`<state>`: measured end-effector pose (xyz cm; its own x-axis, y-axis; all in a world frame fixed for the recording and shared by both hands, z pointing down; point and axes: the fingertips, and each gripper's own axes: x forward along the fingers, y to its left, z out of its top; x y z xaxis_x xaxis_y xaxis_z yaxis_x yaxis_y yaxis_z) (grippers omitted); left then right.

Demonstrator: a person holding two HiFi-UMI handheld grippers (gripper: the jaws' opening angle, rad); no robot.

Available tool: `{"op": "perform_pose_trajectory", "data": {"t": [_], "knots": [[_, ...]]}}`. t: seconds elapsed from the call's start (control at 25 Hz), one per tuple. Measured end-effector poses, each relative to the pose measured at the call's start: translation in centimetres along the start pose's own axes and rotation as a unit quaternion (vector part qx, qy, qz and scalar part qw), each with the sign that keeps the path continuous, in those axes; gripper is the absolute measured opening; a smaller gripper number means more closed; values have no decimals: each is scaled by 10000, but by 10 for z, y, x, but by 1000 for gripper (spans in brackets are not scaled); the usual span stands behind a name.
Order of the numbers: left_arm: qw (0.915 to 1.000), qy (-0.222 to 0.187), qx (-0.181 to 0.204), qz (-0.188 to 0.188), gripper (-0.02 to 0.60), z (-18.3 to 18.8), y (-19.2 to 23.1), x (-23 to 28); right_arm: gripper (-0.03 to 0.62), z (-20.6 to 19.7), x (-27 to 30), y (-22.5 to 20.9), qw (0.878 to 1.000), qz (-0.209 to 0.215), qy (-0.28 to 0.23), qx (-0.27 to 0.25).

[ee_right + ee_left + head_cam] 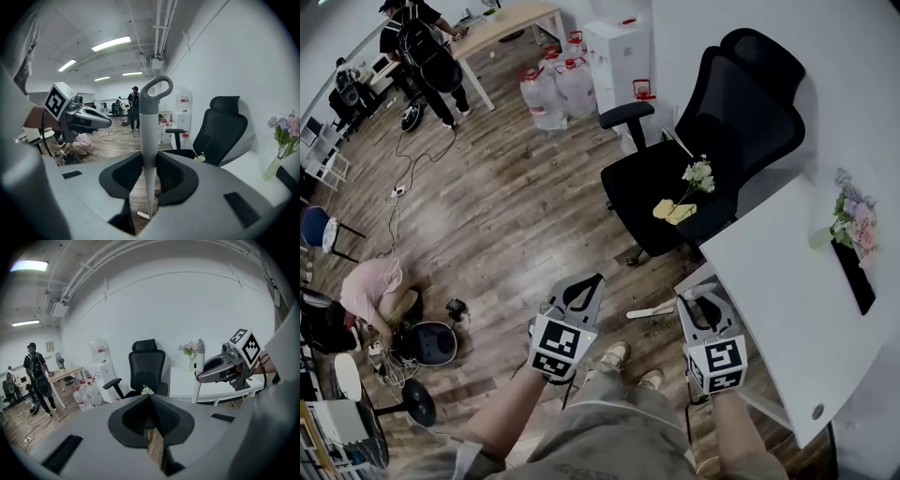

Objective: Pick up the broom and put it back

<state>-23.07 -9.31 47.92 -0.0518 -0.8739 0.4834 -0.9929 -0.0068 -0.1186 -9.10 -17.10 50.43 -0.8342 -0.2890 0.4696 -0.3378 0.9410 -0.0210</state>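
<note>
the right gripper is clamped on the broom. its grey handle stands upright between the jaws, with the loop at its top above them and the thin lower end reaching down toward the wood floor. the left gripper is just to the left of it, jaws together with nothing between them. both grippers are held low in front of the person, near the left edge of the white tabletop. a vase of flowers stands on the far side of that tabletop. beyond the grippers is a black office chair with a small flower sprig on its seat. water bottles stand farther off, by the wall.
</note>
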Motion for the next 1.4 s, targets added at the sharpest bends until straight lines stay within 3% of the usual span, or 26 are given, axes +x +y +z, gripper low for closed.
{"op": "perform_pose_trajectory", "data": {"t": [0.4, 0.68, 1.4], "knots": [[9987, 467, -161, -109, 15, -53, 14, 46, 114, -67, 66, -10, 9979, 27, 615, 196], [9976, 626, -173, -253, 15, -68, 19, 73, 114, -95, 108, -33, 9954, -94, 907, 298], [9977, 573, 61, -362, 15, -59, 61, 160, 133, -61, 225, -114, 9965, -578, 579, -181]]}}
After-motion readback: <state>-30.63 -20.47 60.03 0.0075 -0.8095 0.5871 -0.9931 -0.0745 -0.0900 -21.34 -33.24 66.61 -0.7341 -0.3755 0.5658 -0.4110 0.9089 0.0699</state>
